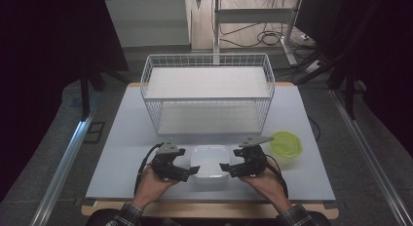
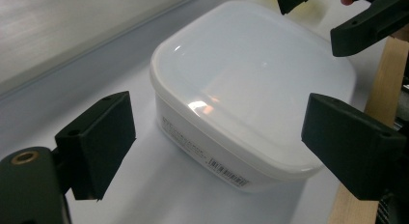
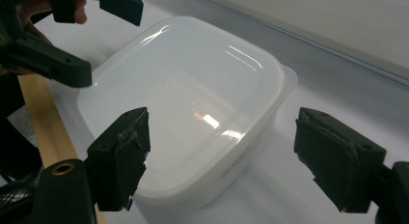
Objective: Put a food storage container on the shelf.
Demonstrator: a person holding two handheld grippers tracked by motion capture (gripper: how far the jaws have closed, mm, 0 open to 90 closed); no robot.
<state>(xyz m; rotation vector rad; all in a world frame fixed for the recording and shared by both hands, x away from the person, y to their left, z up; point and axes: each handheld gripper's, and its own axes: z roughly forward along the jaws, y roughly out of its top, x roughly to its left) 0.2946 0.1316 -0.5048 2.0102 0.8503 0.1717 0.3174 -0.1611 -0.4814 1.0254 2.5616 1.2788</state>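
A white translucent plastic container (image 1: pixel 210 160) with its lid on sits near the front edge of the table, between my two grippers. My left gripper (image 1: pixel 187 173) stands at its left side, jaws open; in the left gripper view the container (image 2: pixel 241 89) lies just ahead of the left gripper (image 2: pixel 219 137), and the pads do not touch it. My right gripper (image 1: pixel 228 168) faces it from the right, also open. In the right gripper view the container (image 3: pixel 193 103) lies ahead of the right gripper (image 3: pixel 224 151) with gaps on both sides.
A white wire basket (image 1: pixel 207 92) with a shelf stands behind the container at mid-table. A yellow-green bowl (image 1: pixel 286 143) sits to the right of the right gripper. The white tabletop (image 1: pixel 122 153) ends in a wooden front edge (image 1: pixel 209 209).
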